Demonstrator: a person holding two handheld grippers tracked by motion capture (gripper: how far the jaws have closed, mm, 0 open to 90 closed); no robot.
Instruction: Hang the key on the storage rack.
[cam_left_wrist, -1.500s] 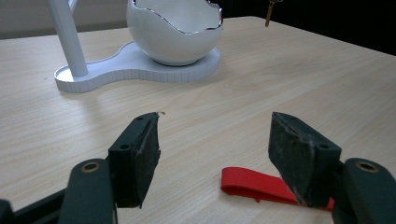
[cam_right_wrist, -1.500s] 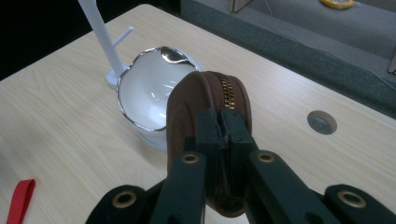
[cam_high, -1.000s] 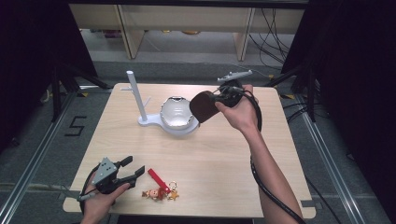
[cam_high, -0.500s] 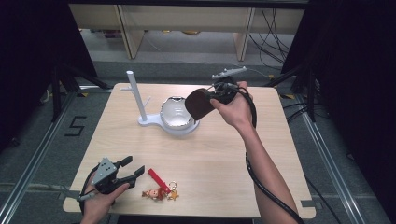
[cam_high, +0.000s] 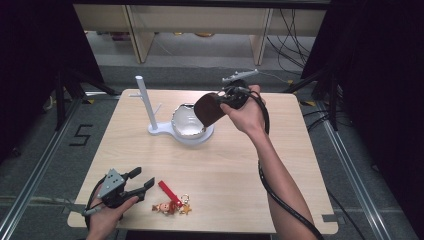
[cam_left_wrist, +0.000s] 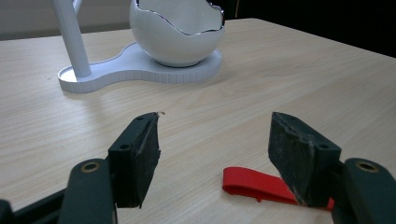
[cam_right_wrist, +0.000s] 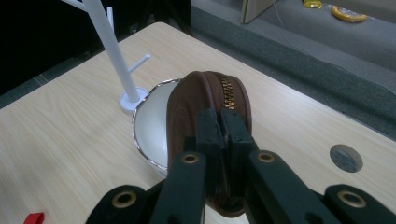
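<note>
A brown zip pouch (cam_high: 209, 111) hangs in the air over the right rim of the white egg-shaped bowl (cam_high: 186, 122), with my right gripper (cam_high: 227, 100) shut on its edge. In the right gripper view the jaws pinch the pouch (cam_right_wrist: 205, 93) beside its brass zipper, and the bowl (cam_right_wrist: 152, 123) lies just below and behind it. My left gripper (cam_high: 142, 181) rests open near the table's front left corner. Its jaws (cam_left_wrist: 215, 144) are spread with nothing between them, and the red strap (cam_left_wrist: 254, 184) of a keychain (cam_high: 170, 197) lies just to their right.
The bowl sits on a white base with a tall white pole (cam_high: 144, 102) that has short pegs. The keychain carries small charm figures (cam_high: 165, 206). A round hole (cam_right_wrist: 346, 157) is in the wooden table (cam_high: 280, 165) near its right side. Shelving and cables stand beyond the far edge.
My right hand has edged the pouch slightly left, further over the bowl. The left gripper has stayed where it was.
</note>
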